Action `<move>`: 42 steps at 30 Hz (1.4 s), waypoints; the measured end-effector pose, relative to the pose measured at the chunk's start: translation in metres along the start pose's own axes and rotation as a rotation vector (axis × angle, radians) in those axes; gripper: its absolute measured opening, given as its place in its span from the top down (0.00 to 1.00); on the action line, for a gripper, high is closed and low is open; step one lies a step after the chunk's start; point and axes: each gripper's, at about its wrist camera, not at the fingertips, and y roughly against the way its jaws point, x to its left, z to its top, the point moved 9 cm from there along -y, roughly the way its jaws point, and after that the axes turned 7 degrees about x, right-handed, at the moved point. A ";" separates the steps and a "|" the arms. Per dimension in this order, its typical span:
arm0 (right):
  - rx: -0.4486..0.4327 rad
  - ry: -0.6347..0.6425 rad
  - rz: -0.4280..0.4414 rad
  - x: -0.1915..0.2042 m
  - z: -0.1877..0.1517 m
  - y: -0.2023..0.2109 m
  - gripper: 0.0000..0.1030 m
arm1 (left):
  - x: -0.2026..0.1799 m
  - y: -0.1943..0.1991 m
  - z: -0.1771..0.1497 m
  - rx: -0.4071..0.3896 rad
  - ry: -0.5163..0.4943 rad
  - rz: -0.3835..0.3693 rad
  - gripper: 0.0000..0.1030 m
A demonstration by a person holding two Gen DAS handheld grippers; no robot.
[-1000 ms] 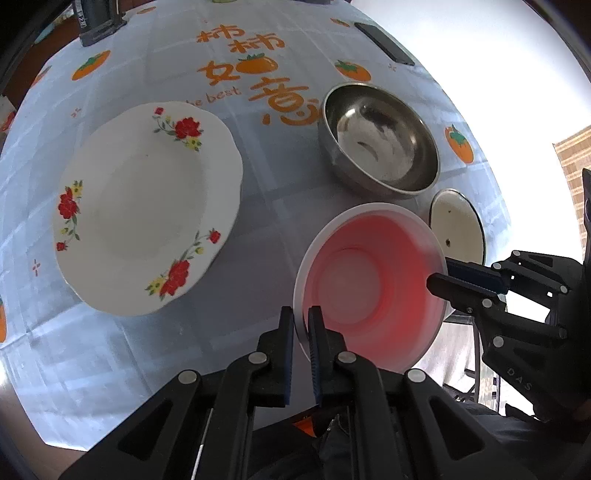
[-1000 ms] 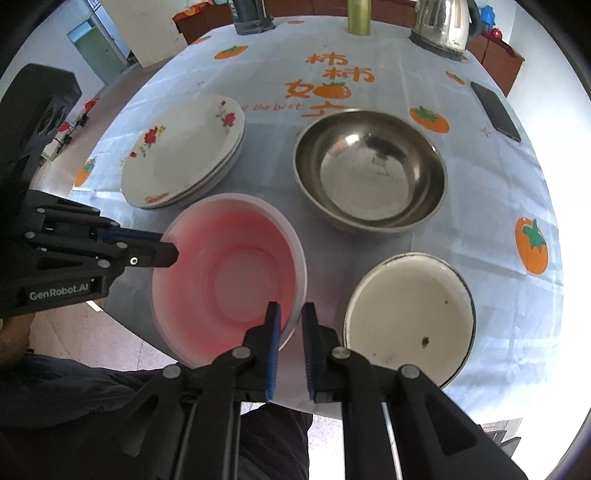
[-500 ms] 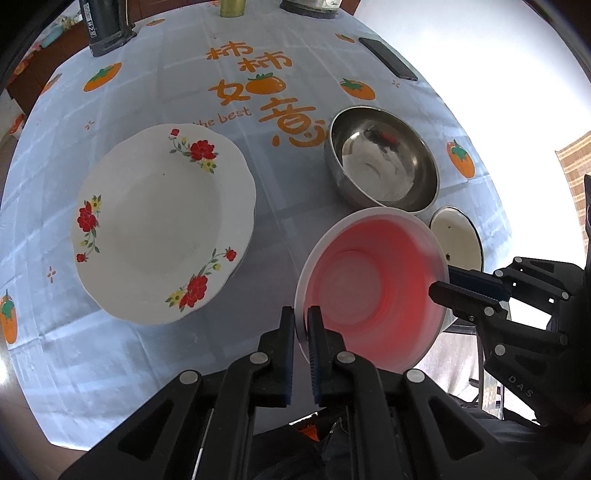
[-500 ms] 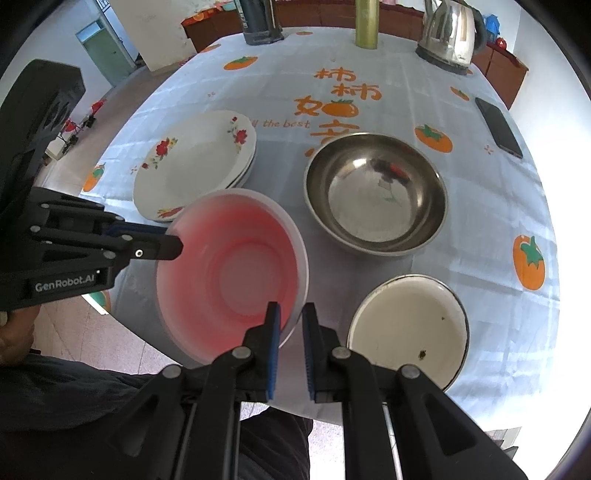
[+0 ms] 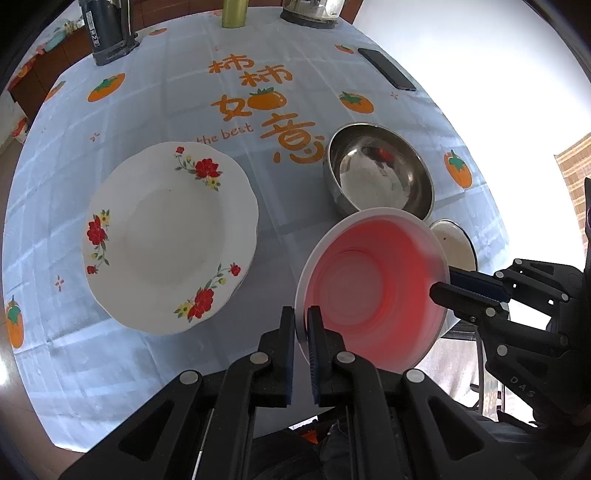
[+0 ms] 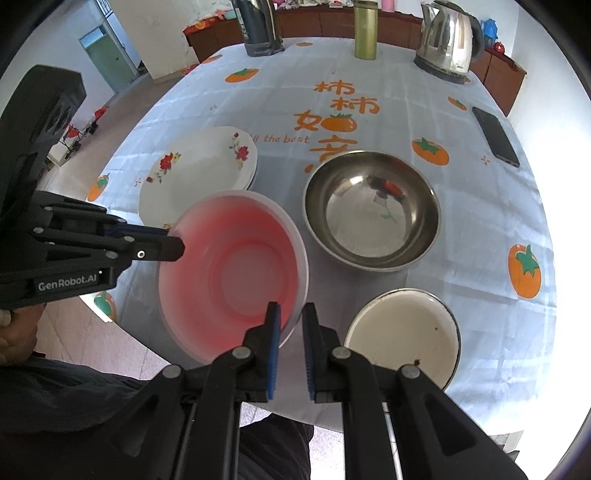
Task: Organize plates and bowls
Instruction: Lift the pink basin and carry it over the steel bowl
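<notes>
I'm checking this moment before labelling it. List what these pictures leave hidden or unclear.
- Pink bowl: its underside is hidden in both views.
- Floral plates: how many are stacked is unclear in both views; the top plate covers the rest.
- White dish: mostly hidden behind the pink bowl in the left view.
- Kettle: cut off by the left view's top edge.

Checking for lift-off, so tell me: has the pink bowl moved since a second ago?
Yes. In the right wrist view the pink bowl now overlaps the floral plates; earlier a gap separated them.

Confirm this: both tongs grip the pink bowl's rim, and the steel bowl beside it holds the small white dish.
Wrong about the dish. Both views show the small white dish on the tablecloth, apart from the empty steel bowl. The left tongs and right tongs do grip the pink bowl.
</notes>
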 end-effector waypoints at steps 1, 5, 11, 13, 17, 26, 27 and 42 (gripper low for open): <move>-0.003 -0.001 0.002 0.000 0.001 0.001 0.89 | 0.000 0.001 0.001 -0.003 0.001 0.000 0.92; -0.022 -0.004 0.005 -0.002 0.005 0.008 0.89 | 0.000 0.007 0.006 -0.022 0.003 -0.002 0.93; -0.045 -0.016 0.006 -0.006 0.012 0.013 0.89 | -0.003 0.013 0.013 -0.037 -0.004 0.001 0.93; -0.048 -0.020 0.006 -0.007 0.013 0.013 0.89 | -0.004 0.015 0.014 -0.040 -0.008 0.004 0.93; -0.064 -0.029 0.006 -0.011 0.015 0.018 0.89 | -0.006 0.017 0.019 -0.048 -0.011 0.007 0.93; -0.098 -0.045 -0.002 -0.022 0.025 0.028 0.89 | -0.014 0.025 0.030 -0.071 -0.026 0.010 0.93; -0.103 -0.048 -0.003 -0.023 0.026 0.030 0.89 | -0.015 0.026 0.031 -0.073 -0.027 0.010 0.93; -0.158 -0.084 -0.020 -0.055 0.043 0.047 0.89 | -0.036 0.031 0.063 -0.112 -0.057 -0.008 0.93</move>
